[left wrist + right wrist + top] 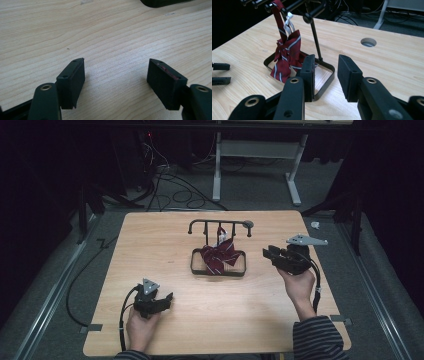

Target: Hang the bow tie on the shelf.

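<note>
The desk (210,320) has a light wood-grain top with rounded corners and a round cable hole (368,42) near one edge. It stands on grey carpet floor (60,285). Metal rails (47,300) run along the floor on both sides of the desk. Black cables (175,190) lie looped on the floor behind it. A second table frame with grey metal legs (216,170) stands farther back. The surroundings are dark, hung with black curtains (390,180).
</note>
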`<state>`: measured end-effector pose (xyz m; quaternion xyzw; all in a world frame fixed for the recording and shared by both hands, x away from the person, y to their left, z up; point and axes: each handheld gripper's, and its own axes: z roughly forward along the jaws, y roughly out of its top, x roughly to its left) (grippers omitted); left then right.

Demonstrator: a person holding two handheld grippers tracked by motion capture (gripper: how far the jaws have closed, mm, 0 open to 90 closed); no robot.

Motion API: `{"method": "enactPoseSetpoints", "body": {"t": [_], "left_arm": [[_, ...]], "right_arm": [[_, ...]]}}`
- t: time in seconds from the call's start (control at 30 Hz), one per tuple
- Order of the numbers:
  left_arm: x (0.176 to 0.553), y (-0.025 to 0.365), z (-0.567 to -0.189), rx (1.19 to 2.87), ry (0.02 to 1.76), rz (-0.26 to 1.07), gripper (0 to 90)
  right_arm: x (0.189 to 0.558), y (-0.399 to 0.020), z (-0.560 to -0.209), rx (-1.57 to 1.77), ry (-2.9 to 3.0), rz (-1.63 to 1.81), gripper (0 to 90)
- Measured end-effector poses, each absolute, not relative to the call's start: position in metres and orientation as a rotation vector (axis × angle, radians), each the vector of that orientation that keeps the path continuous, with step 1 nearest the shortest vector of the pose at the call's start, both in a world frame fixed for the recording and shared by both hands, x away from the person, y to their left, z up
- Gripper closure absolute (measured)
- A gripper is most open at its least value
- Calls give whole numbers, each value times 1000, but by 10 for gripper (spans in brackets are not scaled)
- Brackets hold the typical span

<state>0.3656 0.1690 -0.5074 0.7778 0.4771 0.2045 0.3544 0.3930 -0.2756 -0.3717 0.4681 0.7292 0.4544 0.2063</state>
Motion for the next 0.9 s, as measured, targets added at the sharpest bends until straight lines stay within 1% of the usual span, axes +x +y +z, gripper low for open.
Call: {"method": "enactPoseSetpoints", "body": {"t": [0.9], "left_arm": [[366,169,-507,2010,1233,529,311]], "right_arm": [[370,-294,-391,1349,2025,1262,688]]}}
